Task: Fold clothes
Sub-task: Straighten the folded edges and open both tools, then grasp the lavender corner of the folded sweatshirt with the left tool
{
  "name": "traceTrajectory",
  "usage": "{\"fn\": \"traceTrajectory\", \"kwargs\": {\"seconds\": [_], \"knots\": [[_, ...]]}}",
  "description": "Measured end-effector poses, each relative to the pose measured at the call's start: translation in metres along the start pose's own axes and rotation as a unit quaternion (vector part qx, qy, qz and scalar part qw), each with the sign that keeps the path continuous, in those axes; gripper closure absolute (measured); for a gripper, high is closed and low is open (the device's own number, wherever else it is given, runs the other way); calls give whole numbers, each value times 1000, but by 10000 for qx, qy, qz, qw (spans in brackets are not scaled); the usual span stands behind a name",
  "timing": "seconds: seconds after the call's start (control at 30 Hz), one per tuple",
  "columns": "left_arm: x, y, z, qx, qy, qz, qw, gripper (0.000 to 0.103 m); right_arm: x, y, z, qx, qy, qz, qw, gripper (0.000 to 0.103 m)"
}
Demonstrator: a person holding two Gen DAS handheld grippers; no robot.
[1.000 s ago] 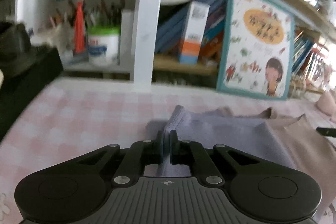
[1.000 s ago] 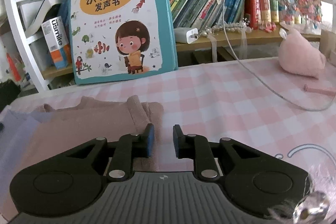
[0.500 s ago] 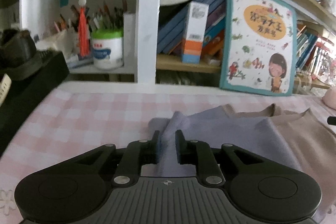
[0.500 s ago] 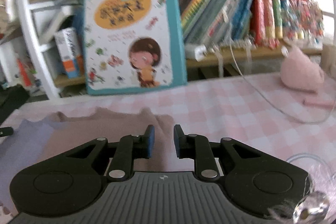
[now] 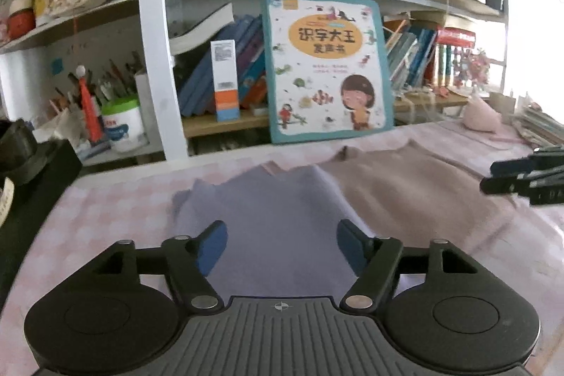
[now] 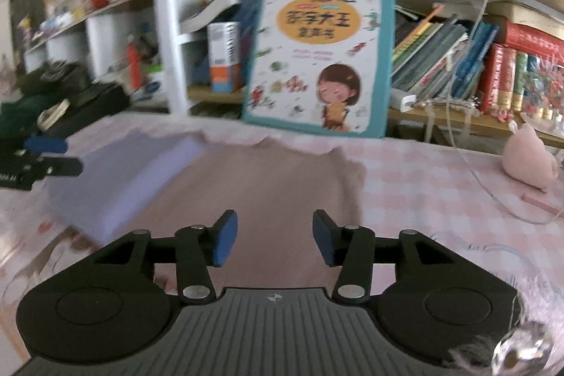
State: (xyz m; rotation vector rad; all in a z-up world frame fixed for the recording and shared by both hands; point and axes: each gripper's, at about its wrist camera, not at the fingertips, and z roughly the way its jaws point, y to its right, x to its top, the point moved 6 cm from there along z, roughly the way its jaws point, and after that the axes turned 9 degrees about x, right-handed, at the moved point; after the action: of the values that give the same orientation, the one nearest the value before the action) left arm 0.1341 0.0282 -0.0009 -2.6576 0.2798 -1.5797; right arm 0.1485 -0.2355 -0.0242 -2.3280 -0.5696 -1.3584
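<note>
- The pink checked table point(image 5: 116, 199) carries the garment point(image 6: 268, 178), a dusty-pink piece lying flat with a lavender part folded over its left side.
- The left gripper point(image 5: 280, 247), jaws wide and empty, sits above the lavender part.
- The right gripper point(image 6: 274, 235), jaws wide and empty, sits above the pink part.

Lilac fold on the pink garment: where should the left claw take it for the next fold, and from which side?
Take the lilac fold at its free outer edge near the far corner, coming low from the left over the checked tablecloth. That edge lies loose and slightly raised; the other side merges into the pink garment. The left claw is open above it.
</note>
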Motion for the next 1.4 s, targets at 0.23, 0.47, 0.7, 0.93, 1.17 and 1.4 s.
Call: {"fn": "traceTrajectory", "kwargs": {"seconds": [0.23,0.47,0.7,0.93,1.17,1.4], "knots": [[-22,14,-13,158,-254,-28,9995,22,-25,-18,-7,177,-281,-232,9992,48],[-44,11,-17,392,-657,-282,9967,17,-33,-21,-8,386,-506,-343,9974,40],[-53,3,-20,671,-904,-484,9925,17,-31,-21,-9,616,-657,-638,9939,35],[-54,-3,-23,701,-1065,-870,9880,16,-21,-5,-5,730,-650,-660,9930,32],[-58,-21,-15,895,-1363,-1570,9740,15,-3,24,2,756,-522,-471,9947,30],[-64,-41,-11,937,-1423,-2481,9536,16,7,54,18,820,-490,-193,9952,30]]}}
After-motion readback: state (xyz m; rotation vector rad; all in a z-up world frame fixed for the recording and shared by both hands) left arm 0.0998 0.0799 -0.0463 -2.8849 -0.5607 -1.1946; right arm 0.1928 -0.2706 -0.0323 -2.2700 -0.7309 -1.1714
